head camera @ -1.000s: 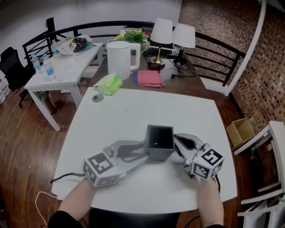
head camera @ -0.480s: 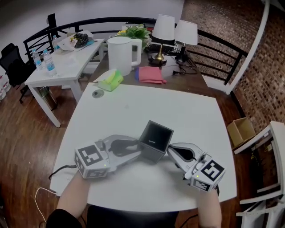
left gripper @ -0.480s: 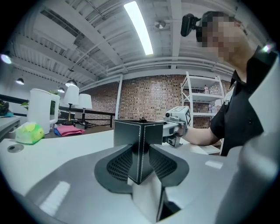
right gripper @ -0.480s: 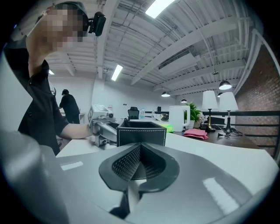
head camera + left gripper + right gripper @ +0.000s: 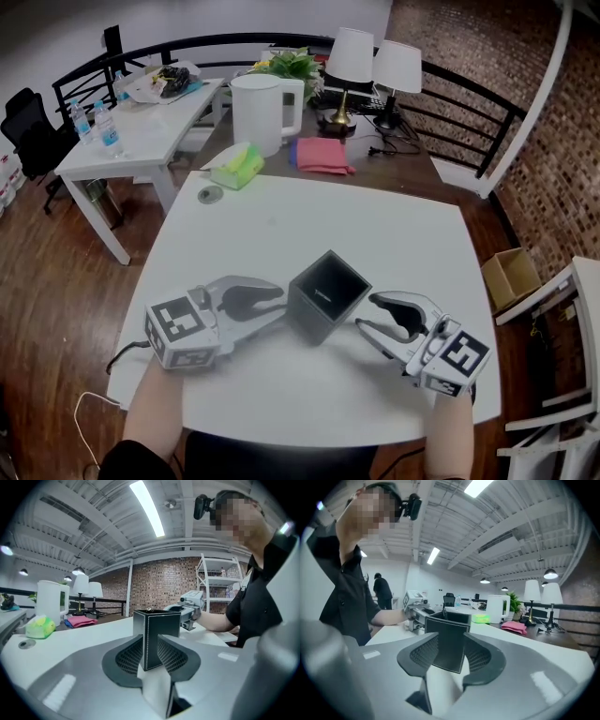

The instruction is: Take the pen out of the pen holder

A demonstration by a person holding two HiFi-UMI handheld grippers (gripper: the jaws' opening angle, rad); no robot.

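Note:
A black square pen holder (image 5: pixel 327 295) stands on the white table (image 5: pixel 394 234), turned corner-on to me. A small pen tip (image 5: pixel 149 610) shows just above its rim; the rest is hidden inside. My left gripper (image 5: pixel 281 307) has just been closing and is shut on the holder's left corner, with the pads pressing both sides of the holder (image 5: pixel 156 637). My right gripper (image 5: pixel 367 314) has just been opening. It stands open just off the holder's right corner, not touching it. In the right gripper view the holder (image 5: pixel 447 641) shows beyond the spread jaws.
On the brown table behind stand a white kettle (image 5: pixel 258 112), a green object (image 5: pixel 234 164), a pink cloth (image 5: pixel 322 155) and two lamps (image 5: pixel 352 61). A small round disc (image 5: pixel 210 194) lies at the white table's far left. A side table with bottles (image 5: pixel 103 141) is further left.
The right gripper let go of the holder and drew back, its jaws now apart. The left gripper closed on the holder's left corner. The holder turned corner-on and shifted slightly.

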